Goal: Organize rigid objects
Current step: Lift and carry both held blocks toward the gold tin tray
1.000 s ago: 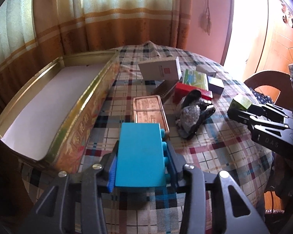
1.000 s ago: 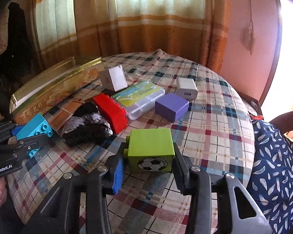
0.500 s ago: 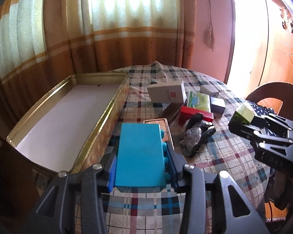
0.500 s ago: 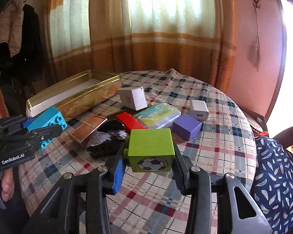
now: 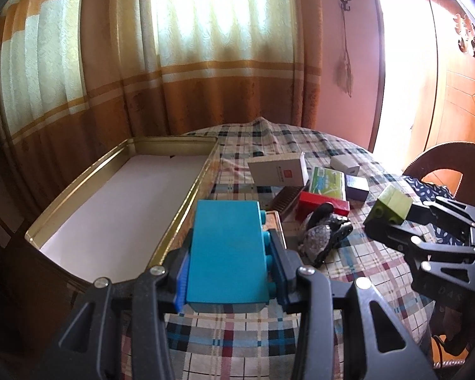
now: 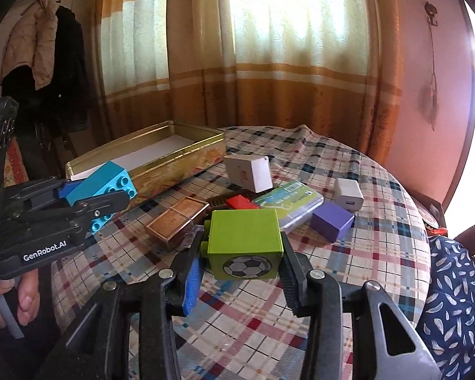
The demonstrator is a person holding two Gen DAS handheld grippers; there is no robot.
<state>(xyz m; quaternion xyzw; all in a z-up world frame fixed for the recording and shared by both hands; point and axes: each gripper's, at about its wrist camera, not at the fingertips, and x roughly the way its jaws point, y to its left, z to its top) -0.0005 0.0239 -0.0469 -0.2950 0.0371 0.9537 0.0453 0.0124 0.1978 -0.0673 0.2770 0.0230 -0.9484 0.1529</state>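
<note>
My left gripper [image 5: 229, 253] is shut on a blue toy brick [image 5: 226, 250] and holds it above the table, beside the near right wall of a long gold tin [image 5: 186, 199] lined with white paper. My right gripper [image 6: 242, 253] is shut on a green cube with a football print [image 6: 245, 242], held above the plaid tablecloth. The right wrist view shows the left gripper [image 6: 88, 199] with the blue brick [image 6: 103, 186] near the tin [image 6: 180, 158]. The left wrist view shows the right gripper with the green cube [image 5: 391, 205] at the right.
On the table lie a white box [image 6: 248, 172], a green-topped clear case [image 6: 288, 202], a purple block [image 6: 331, 220], a white charger [image 6: 348, 194], a red brick [image 5: 321, 205], a copper tin [image 6: 174, 221] and a dark hair clip [image 5: 324, 236]. A chair [image 5: 443, 161] stands at the right.
Both grippers have risen higher above the table with their blocks. The left gripper has moved back and towards the tin's near end.
</note>
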